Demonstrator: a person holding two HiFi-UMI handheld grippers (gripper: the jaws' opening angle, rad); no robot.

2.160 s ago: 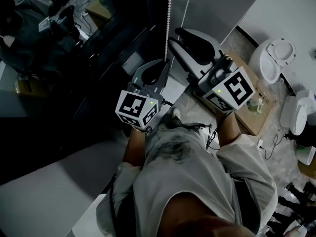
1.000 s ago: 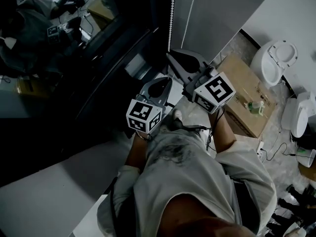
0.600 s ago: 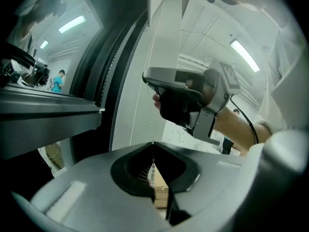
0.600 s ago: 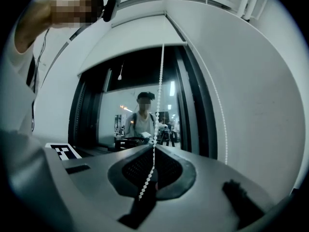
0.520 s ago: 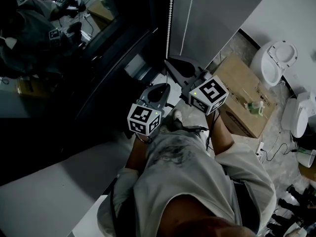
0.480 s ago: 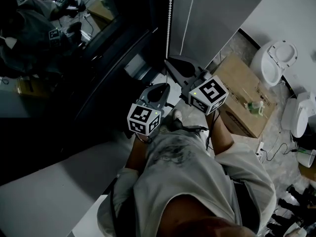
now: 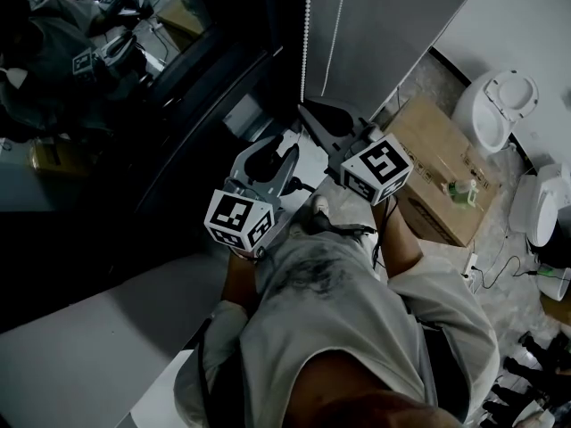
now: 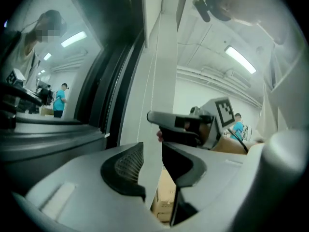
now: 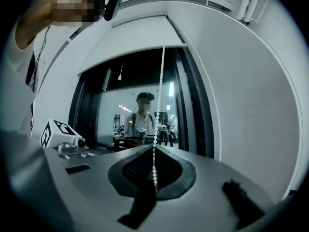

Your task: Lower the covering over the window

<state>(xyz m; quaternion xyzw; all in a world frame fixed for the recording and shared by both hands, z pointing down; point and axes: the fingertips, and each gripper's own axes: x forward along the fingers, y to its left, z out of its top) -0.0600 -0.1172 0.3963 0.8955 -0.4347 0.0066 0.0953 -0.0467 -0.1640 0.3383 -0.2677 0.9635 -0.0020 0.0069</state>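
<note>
The white bead chain [image 7: 307, 25] hangs in front of the dark window, with a second strand [image 7: 337, 20] to its right. My right gripper [image 7: 310, 114] is shut on the bead chain [image 9: 161, 95], which runs down into its closed jaws [image 9: 154, 172]. The grey roller blind [image 9: 126, 42] covers the top of the window. My left gripper [image 7: 270, 157] is beside and below the right one; its jaws have just been opening and now stand apart [image 8: 153, 164] with nothing pressed between the pads. The right gripper [image 8: 179, 125] shows ahead of it.
A cardboard box [image 7: 444, 175] lies on the floor at the right, next to a white round fixture [image 7: 500, 103] and cables. The dark window glass [image 7: 98, 69] reflects a person and the room. A pale ledge [image 7: 80, 346] runs at the lower left.
My left gripper's jaws have opened and it has shifted up and to the left. The right gripper came down with the chain earlier and has kept still over the last half second.
</note>
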